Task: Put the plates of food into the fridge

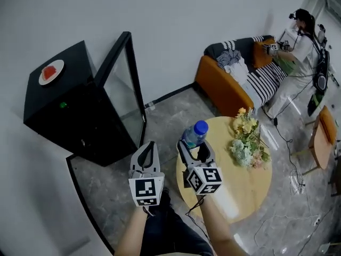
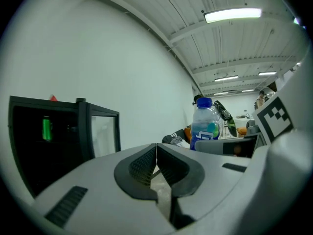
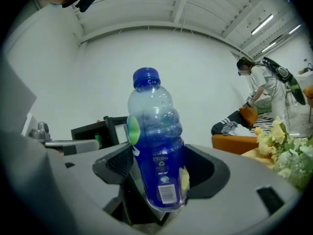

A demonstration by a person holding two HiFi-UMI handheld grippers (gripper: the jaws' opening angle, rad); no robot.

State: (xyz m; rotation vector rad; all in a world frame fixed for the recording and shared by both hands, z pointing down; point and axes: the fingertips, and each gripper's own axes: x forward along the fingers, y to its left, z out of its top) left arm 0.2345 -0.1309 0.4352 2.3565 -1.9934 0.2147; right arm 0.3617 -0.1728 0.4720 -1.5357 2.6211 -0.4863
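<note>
Right tongs (image 1: 196, 149) grip bottle (image 3: 154, 141); left tongs (image 2: 156, 166) (empty) closed — fridge (image 1: 74, 119) open.

The head camera looked steeply down from above on the left gripper (image 1: 148, 149), the right gripper (image 1: 195, 146), the round worktop (image 1: 250, 188) and the open fridge (image 1: 69, 111). Each gripper camera rode close behind its own fingers (image 2: 139, 166), facing roughly level across the room. All three views shared the fridge and the blue-capped bottle (image 1: 195, 133).

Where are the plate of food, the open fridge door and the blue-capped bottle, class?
plate of food (image 1: 60, 64), head view, its white rim.
fridge door (image 1: 122, 87), head view, its glass pane.
blue-capped bottle (image 3: 156, 151), right gripper view, its blue label.
</note>
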